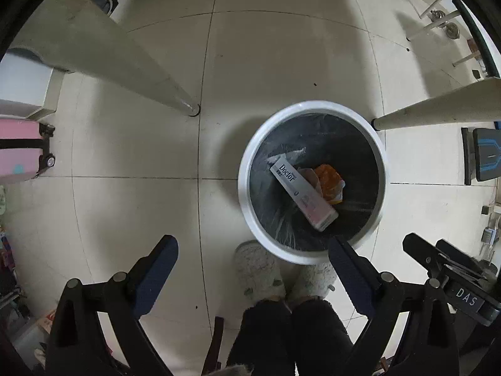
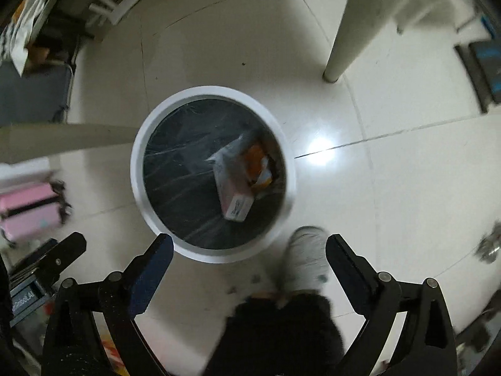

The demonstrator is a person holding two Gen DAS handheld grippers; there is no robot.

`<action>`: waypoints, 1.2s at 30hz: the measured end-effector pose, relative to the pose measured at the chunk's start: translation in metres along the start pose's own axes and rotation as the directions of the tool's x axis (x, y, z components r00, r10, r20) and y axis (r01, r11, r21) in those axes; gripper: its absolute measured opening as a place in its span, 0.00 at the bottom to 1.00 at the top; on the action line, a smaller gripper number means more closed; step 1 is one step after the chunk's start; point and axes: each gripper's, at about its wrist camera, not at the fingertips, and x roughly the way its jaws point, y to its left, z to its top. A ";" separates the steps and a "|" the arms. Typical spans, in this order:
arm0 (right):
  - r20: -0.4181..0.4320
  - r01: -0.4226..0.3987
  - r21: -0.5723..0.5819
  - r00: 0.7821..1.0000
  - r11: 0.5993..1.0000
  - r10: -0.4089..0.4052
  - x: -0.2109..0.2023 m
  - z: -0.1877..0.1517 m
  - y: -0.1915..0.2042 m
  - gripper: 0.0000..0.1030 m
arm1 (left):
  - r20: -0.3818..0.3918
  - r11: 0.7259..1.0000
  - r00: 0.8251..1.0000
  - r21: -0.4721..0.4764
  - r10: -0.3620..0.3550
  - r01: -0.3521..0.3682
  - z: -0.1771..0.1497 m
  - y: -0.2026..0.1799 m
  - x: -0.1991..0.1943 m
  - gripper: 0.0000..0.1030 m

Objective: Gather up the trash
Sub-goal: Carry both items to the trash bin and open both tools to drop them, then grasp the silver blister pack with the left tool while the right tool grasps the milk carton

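A round white trash bin [image 1: 247,206] with a black liner stands on the tiled floor; it also shows in the right wrist view [image 2: 137,175]. Inside lie a white "Doctor" box [image 1: 302,195] and an orange wrapper [image 1: 328,185]; the right wrist view shows the box [image 2: 233,192] and the wrapper [image 2: 258,164] too. My left gripper [image 1: 253,249] is open and empty, held above the floor at the bin's near rim. My right gripper [image 2: 249,247] is open and empty, above the bin's near rim. The right gripper's body [image 1: 451,269] shows in the left wrist view.
The person's slippered feet [image 1: 260,269] stand just before the bin. Pale table legs [image 1: 175,94] [image 1: 438,106] come down left and right of it. A pink suitcase [image 1: 22,153] is at the left. Boxes and furniture line the far wall.
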 end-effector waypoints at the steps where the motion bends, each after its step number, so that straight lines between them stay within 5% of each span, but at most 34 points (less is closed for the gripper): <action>1: 0.004 0.015 -0.009 1.000 1.000 -0.015 -0.005 0.000 0.003 0.96 | -0.006 1.000 1.000 0.001 -0.003 0.003 -0.001 -0.001 -0.001 0.95; 16: 0.053 0.081 -0.088 0.996 0.993 -0.076 -0.125 -0.023 0.026 0.96 | 0.022 1.000 1.000 -0.012 -0.022 0.022 -0.030 -0.013 -0.079 0.95; 30: 0.135 0.007 -0.097 0.991 0.995 0.006 -0.324 -0.074 0.062 0.96 | 0.131 0.999 0.990 -0.005 -0.044 0.045 -0.075 -0.001 -0.254 0.95; 36: 0.211 -0.049 -0.075 0.975 0.996 0.064 -0.409 -0.065 0.061 0.96 | 0.212 1.000 0.977 -0.014 -0.018 0.021 -0.072 -0.001 -0.311 0.95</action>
